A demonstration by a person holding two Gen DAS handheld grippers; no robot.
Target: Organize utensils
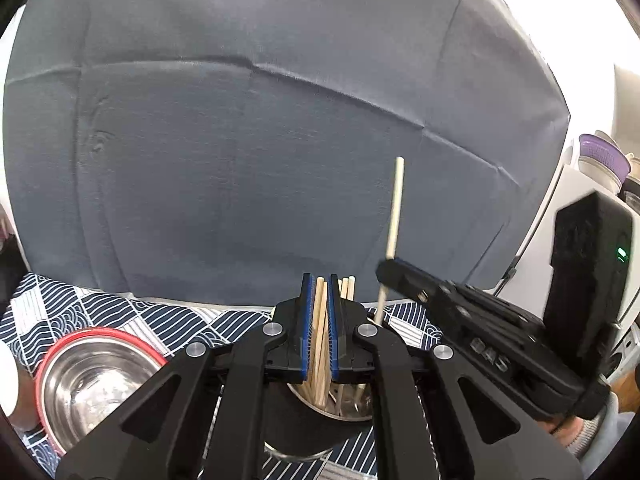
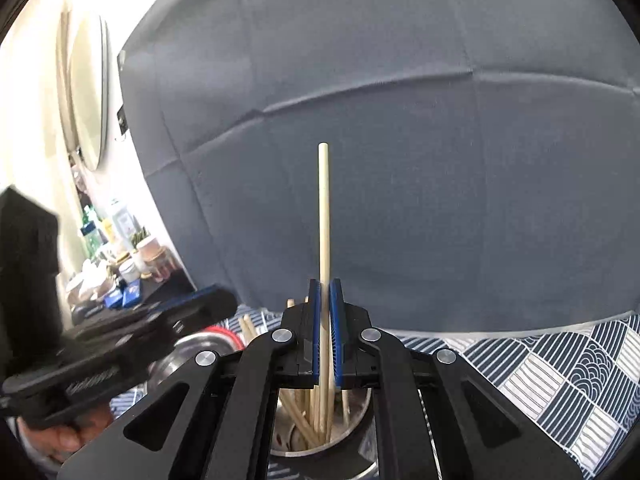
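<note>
**Chopsticks gripped over the metal holder by both grippers**

The left gripper [image 1: 319,292] is observed with jaws nearly closed on a bundle of wooden chopsticks [image 1: 320,340]; the bundle stands upright with its lower ends inside the metal holder [image 1: 344,410], apparently so that it is steadied or gathered while the other piece is handled; further sticks are seen just behind the blue pads.

The right gripper [image 2: 325,300] is noted with jaws narrowed around a single pale chopstick [image 2: 323,208]; the stick is held vertical, its top well above the fingertips, its lower end reaching into the holder among the loose sticks; whether it is being inserted or withdrawn cannot be determined.

The holder rests on a patterned cloth [image 2: 560,376]; a red-rimmed steel bowl [image 1: 92,384] lies near it; a grey fabric backdrop [image 1: 280,120] is recorded behind.

Upright grips are judged suited to the narrow opening.
</note>
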